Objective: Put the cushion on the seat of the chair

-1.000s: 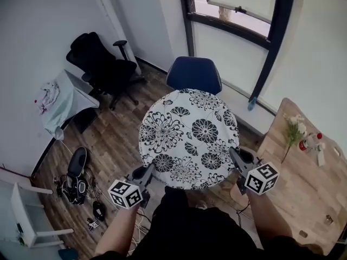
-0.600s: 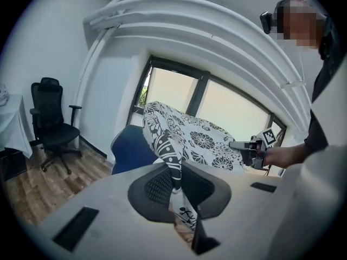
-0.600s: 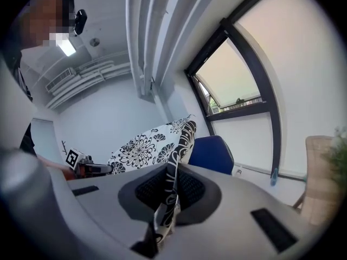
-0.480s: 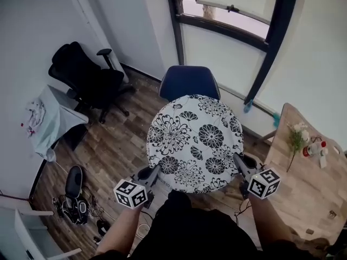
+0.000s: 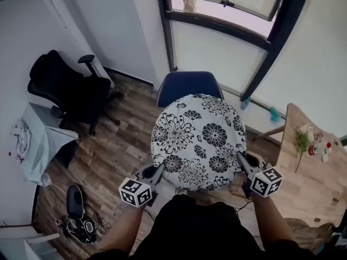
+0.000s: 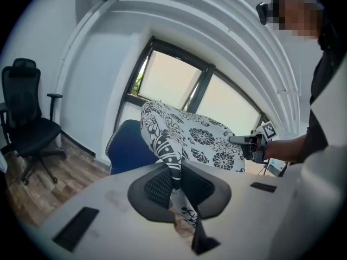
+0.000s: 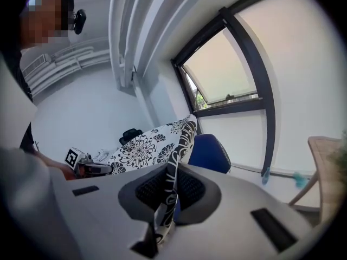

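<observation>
A round white cushion (image 5: 198, 141) with black flower print hangs in the air between both grippers. My left gripper (image 5: 158, 172) is shut on its near left edge, and my right gripper (image 5: 240, 160) is shut on its near right edge. The cushion's far edge covers the front of a blue chair (image 5: 187, 84), of which only the backrest shows in the head view. In the left gripper view the cushion (image 6: 187, 137) runs from the jaws toward the blue chair (image 6: 126, 150). The right gripper view shows the cushion (image 7: 157, 145) beside the blue chair (image 7: 210, 152).
A black office chair (image 5: 62, 88) stands at the left wall above a cloth-covered stand (image 5: 38, 140). A wooden table (image 5: 312, 177) with flowers and bottles is at the right. Shoes (image 5: 76, 207) lie on the wood floor at lower left. A window (image 5: 238, 4) is behind the blue chair.
Both grippers have carried the cushion forward toward the blue chair, whose seat is now hidden under the cushion's far edge. The black office chair and shoes have slid left and down in view.
</observation>
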`<state>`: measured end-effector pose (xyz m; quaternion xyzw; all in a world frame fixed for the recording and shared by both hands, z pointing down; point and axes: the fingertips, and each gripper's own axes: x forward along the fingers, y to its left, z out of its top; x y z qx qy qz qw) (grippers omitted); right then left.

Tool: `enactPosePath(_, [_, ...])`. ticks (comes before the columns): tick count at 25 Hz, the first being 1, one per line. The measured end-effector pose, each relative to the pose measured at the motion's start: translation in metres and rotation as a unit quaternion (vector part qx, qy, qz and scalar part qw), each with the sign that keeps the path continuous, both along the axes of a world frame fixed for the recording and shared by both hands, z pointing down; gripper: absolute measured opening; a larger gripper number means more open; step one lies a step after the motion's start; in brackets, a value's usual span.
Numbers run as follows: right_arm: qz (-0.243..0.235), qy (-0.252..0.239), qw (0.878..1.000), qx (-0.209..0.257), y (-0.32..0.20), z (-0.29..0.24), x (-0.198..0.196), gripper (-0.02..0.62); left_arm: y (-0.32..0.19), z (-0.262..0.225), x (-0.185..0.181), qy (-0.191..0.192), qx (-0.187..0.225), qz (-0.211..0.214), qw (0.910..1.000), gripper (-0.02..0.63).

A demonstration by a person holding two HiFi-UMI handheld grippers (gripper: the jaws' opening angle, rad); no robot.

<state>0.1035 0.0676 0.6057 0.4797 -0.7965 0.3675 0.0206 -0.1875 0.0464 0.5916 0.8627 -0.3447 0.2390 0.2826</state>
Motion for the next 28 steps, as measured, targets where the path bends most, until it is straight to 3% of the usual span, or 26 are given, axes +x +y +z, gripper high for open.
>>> enactPosePath(4, [0.016,0.013,1.000,-0.005,-0.007,0.018,-0.007,0.038,-0.018,0.026,0.000,0.001,-0.003,0.031,0.9995,0.020])
enactPosePath(9, [0.033,0.015,0.999,-0.005,-0.009,0.009,-0.017,0.038,-0.028,0.015,-0.004,0.022,0.024,0.038,0.9988,0.020])
enactPosePath(15, [0.049,0.029,0.997,-0.055,0.010,-0.031,-0.025,0.038,-0.017,-0.011,-0.011,0.030,-0.036,0.050,0.9976,0.020])
enactPosePath(22, [-0.003,0.040,0.999,-0.009,0.017,-0.082,-0.005,0.038,0.014,-0.062,0.006,0.025,0.013,0.003,0.9996,0.020])
enactPosePath(28, [-0.018,0.057,0.998,-0.010,0.012,-0.108,0.000,0.038,0.012,-0.077,0.007,0.024,0.021,-0.019,0.9993,0.020])
